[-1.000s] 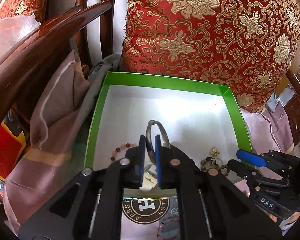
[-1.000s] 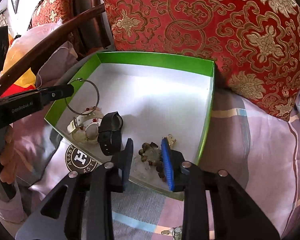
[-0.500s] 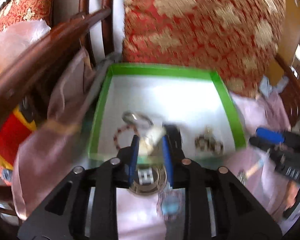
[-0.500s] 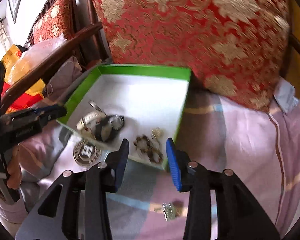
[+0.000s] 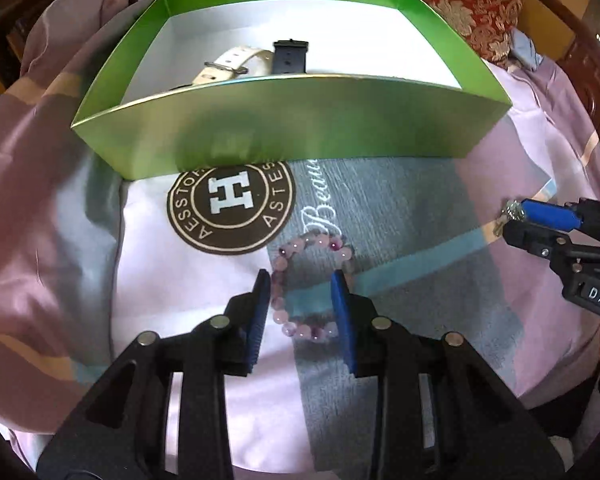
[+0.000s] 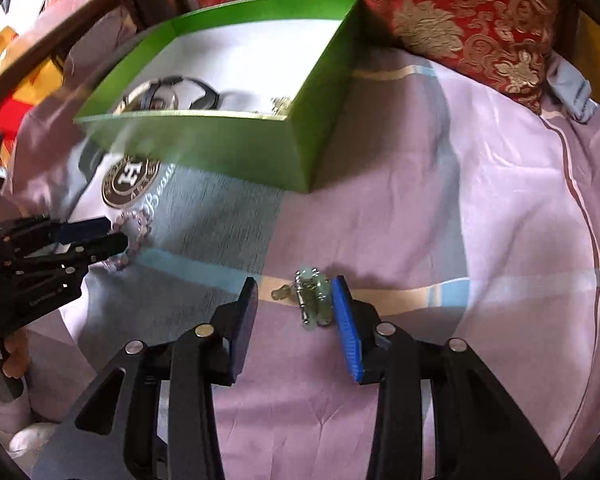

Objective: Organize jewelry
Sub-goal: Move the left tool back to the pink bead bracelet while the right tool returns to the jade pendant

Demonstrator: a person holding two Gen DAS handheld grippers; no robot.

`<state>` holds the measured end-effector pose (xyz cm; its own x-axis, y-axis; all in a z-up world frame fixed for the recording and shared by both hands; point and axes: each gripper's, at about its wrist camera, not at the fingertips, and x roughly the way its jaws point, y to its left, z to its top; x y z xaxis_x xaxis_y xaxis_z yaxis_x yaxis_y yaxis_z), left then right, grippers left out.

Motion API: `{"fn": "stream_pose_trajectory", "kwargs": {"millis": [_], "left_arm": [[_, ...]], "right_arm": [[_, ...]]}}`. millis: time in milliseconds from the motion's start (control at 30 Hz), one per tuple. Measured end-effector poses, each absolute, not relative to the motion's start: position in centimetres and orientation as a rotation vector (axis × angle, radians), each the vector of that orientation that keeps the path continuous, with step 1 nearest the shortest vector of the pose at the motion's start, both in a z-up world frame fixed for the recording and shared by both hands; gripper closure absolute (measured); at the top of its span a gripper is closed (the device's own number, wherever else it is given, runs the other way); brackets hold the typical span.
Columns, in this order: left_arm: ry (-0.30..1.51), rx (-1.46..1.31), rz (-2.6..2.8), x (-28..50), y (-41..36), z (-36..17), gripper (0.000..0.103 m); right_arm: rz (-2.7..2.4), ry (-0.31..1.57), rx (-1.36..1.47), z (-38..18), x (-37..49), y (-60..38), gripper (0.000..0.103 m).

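A green box [image 5: 284, 120] [image 6: 240, 148] sits on the bedsheet and holds a white watch [image 5: 232, 66], a black watch [image 5: 290, 56] and other pieces. My left gripper [image 5: 304, 280] is open, low over the sheet, its fingers on either side of a pink bead bracelet [image 5: 300, 328] that also shows in the right wrist view [image 6: 134, 236]. My right gripper [image 6: 296, 292] is open around a small pale green and silver trinket [image 6: 314, 298] lying on the sheet, close to its right finger.
A red and gold cushion [image 6: 460, 12] leans behind the box. A dark round logo [image 5: 230, 206] is printed on the sheet in front of the box. A wooden chair arm [image 6: 60, 40] runs at the left.
My left gripper let go of the metal ring in the box, drew back and came down around the pink bracelet. My right gripper drew back from the box and opened around the trinket.
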<state>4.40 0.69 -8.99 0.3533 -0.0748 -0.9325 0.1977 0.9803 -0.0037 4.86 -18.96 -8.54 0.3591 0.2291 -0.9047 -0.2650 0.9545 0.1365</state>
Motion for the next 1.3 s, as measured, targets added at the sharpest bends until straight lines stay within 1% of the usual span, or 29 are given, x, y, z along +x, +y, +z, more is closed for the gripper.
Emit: {"fn": "stream_pose_trajectory", "kwargs": {"millis": [467, 533, 600, 733, 1067, 1200, 1300], "left_arm": [[1.201, 0.129, -0.181, 4.7, -0.2, -9.2, 0.073], [1.198, 0.124, -0.179, 4.5, -0.2, -9.1, 0.073], [1.193, 0.119, -0.180, 4.4, -0.1, -9.0, 0.073], [1.197, 0.124, -0.178, 4.4, -0.1, -9.3, 0.073], [1.192, 0.131, -0.182, 4.1, -0.5, -9.5, 0.064], [1.189, 0.133, -0.190, 4.1, -1.0, -9.6, 0.055], [1.186, 0.145, -0.192, 4.0, -1.3, -9.7, 0.052]], "right_arm": [[0.300, 1.170, -0.081, -9.2, 4.9, -17.9, 0.064], [0.300, 1.164, -0.078, -9.1, 4.8, -17.9, 0.057], [0.292, 1.139, -0.076, -8.7, 4.6, -18.0, 0.044], [0.288, 1.130, -0.088, -8.6, 4.6, -17.8, 0.043], [0.288, 1.151, -0.107, -9.2, 4.7, -17.7, 0.043], [0.279, 1.156, -0.103, -9.3, 5.0, -17.5, 0.043], [0.276, 1.154, -0.104, -9.3, 5.0, -17.4, 0.040]]}}
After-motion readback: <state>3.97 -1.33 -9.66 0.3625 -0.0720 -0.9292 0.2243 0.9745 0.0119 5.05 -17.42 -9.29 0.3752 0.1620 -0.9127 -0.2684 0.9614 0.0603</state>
